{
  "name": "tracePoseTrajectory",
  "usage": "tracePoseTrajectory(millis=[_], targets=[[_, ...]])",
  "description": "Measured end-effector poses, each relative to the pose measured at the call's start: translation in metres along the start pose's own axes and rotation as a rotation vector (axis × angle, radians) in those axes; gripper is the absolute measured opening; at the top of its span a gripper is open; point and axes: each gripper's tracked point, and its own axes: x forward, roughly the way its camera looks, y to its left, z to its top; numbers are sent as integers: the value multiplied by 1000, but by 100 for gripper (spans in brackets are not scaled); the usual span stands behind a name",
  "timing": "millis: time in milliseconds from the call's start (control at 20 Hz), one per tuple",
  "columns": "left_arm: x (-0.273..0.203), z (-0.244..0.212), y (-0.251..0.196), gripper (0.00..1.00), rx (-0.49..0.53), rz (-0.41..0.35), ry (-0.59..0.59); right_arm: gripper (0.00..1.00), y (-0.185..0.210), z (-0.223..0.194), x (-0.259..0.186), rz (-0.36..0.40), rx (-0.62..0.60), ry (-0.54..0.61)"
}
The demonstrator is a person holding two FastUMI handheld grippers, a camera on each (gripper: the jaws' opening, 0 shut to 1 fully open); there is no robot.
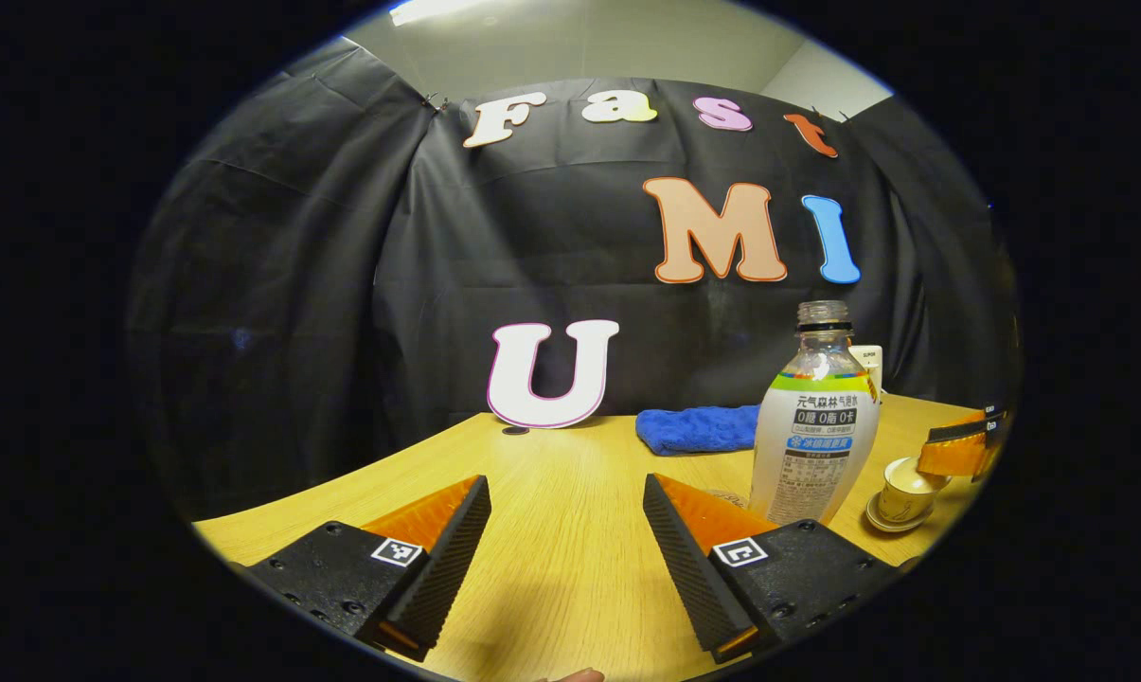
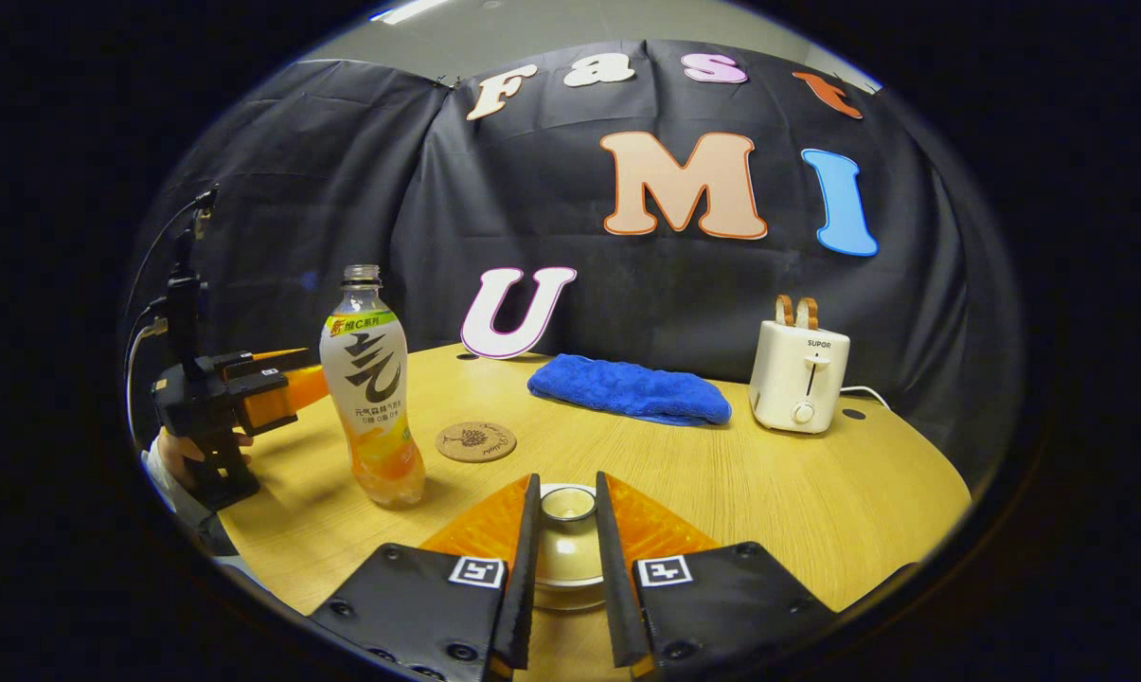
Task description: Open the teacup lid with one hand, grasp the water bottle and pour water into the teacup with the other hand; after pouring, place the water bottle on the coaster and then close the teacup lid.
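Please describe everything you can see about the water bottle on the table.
The water bottle is clear plastic with no cap on its open neck. A printed label wraps most of its body; the base looks orange in the right gripper view. It stands upright on the wooden table, apart from the round coaster beside it. Nothing grips it: the left hand-held gripper is open, with the bottle just beyond one finger. In the left gripper view the teacup sits close by it.
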Motion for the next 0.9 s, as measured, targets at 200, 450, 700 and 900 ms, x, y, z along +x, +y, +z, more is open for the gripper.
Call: tracePoseTrajectory(millis=[200,450,700,900], targets=[[0,0,0,95,-1,0,0,31,1,0,0,4,17,1],[0,-1,0,95,0,3,1,32,-1,3,-1,-2,32,-13],[-1,-1,0,95,2,3,3,32,-10,22,-9,-15,69,-71],[-7,-1,-10,95,-1,-38,4,30,-25,32,-16,-36,92,-103]])
